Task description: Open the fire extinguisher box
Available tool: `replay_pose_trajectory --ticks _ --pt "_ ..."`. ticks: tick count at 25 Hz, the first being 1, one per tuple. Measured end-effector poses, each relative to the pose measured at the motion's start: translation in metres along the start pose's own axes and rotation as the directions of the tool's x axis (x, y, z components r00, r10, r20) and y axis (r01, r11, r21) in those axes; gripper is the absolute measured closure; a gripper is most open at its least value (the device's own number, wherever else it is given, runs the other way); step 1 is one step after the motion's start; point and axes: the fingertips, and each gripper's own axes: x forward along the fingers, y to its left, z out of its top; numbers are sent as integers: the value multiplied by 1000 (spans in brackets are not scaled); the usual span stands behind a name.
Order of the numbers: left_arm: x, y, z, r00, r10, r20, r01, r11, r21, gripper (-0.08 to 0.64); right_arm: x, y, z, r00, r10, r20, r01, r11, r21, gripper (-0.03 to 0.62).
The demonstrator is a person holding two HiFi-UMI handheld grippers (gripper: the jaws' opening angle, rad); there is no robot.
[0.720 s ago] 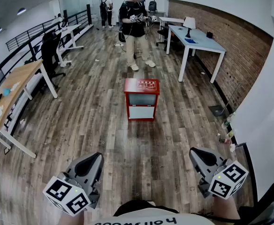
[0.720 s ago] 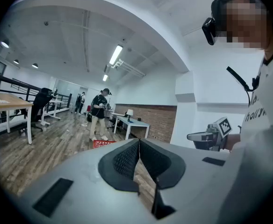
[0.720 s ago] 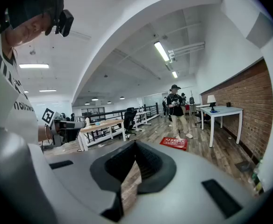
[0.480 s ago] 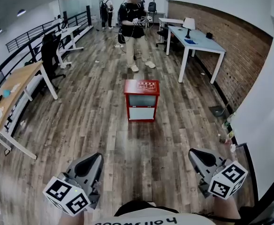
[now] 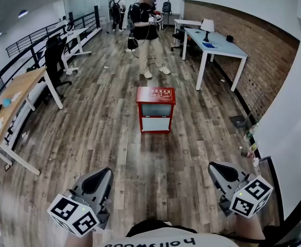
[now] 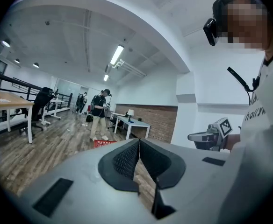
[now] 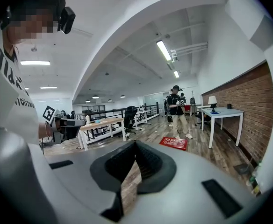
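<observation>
A red fire extinguisher box [image 5: 156, 109] with a glass front stands closed on the wooden floor in the middle of the head view, well ahead of both grippers. Its red top shows in the left gripper view [image 6: 104, 143] and the right gripper view [image 7: 173, 142]. My left gripper [image 5: 106, 174] is at the bottom left, shut and empty. My right gripper [image 5: 214, 168] is at the bottom right, also shut with nothing in it. Both are held low near my body, far from the box. Jaw tips meet in the left gripper view [image 6: 139, 141] and the right gripper view [image 7: 135, 142].
A person [image 5: 147, 30] stands beyond the box holding a device. A white table [image 5: 216, 47] stands along the brick wall at right. A wooden desk [image 5: 14, 97] and black chair [image 5: 55, 55] are at left. Small items [image 5: 248, 138] lie by the right wall.
The person behind the box has shifted stance and turned slightly. My grippers and the box have stayed where they were.
</observation>
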Motion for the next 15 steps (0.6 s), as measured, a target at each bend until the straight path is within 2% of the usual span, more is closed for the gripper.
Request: replay_pose_trajectory --ticks 5,10,15 --pt "-1 10 5 1000 -6 14 6 1000 -2 549 3 13 15 995 50 81 -52 998 20 581" --pt "-8 24 13 999 -12 30 12 1000 13 549 18 28 22 996 46 79 -43 998 -41 580" --pt "-12 38 11 999 -34 28 34 999 9 549 39 45 18 991 90 98 -90 996 -8 581"
